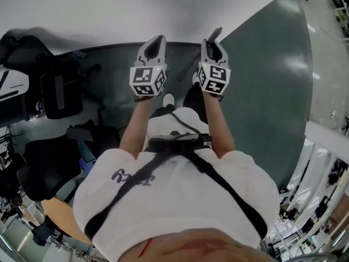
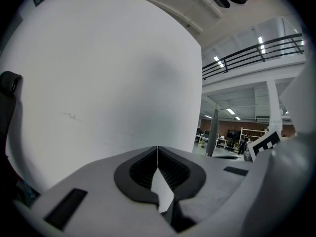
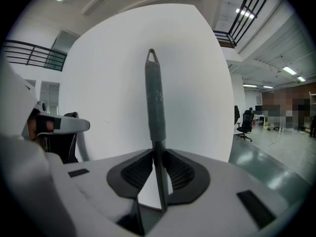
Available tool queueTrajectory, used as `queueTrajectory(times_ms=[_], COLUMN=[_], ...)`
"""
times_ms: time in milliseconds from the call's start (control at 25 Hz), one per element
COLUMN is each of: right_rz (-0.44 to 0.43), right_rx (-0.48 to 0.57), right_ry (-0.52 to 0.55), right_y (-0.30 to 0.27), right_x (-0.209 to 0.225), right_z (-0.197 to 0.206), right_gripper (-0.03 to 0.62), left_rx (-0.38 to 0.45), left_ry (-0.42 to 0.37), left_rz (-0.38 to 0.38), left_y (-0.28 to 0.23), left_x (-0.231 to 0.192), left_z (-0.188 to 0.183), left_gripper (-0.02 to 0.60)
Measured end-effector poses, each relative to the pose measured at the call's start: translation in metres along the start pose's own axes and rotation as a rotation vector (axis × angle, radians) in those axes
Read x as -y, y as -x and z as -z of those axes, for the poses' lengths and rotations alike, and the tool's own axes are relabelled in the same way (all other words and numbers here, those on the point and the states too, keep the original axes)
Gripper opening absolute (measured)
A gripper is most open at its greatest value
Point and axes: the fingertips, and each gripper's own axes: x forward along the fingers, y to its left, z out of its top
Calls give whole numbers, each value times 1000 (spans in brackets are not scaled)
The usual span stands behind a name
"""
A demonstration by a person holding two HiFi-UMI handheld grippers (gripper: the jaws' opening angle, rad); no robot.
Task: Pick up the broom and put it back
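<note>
Two tools, head view: I look steeply down over a torso in a white shirt with black harness straps. The left tool and the right tool are held out side by side toward a white wall, above a dark green floor.
Broom, head view: the broom shows as a grey handle end poking past the right tool's tips. A thin dark shaft runs back toward the feet. I cannot make out the bristle end.
Surroundings, head view: a black office chair stands well off to the left.
Left tool, left gripper view: the jaws are pressed together at the tips with nothing between them. The wall fills the view ahead.
Right tool, right gripper view: the jaws are pinching the broom's thin shaft just below its thicker grey-green sleeve. The handle stands upright against the wall, with a hang loop at its top.
Key relation: the broom's long axis runs up and down through the right tool, crossing the jaws squarely. The right hand alone carries it, and the empty left tool sits just beside it. I judge the pick-up done and the putting back not yet done. The wall straight ahead looks the likely resting place.
Containers: I see no rack, hook or bin in any view.
</note>
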Motion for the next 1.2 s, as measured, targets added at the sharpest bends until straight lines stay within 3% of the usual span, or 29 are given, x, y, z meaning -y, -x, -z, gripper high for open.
queueTrajectory(times_ms=[680, 920, 1200], right_rz=[22, 37, 104], right_rx=[-264, -328, -403], right_ry=[-45, -47, -82], right_y=[-57, -91, -129], right_x=[5, 13, 43], right_z=[133, 170, 213], right_gripper=[95, 95, 95], left_rx=[-169, -194, -228], left_ry=[36, 59, 59], left_rz=[-47, -58, -62], left_y=[-28, -55, -83], left_x=[-26, -35, -45], left_z=[109, 137, 168], left_gripper=[12, 12, 12])
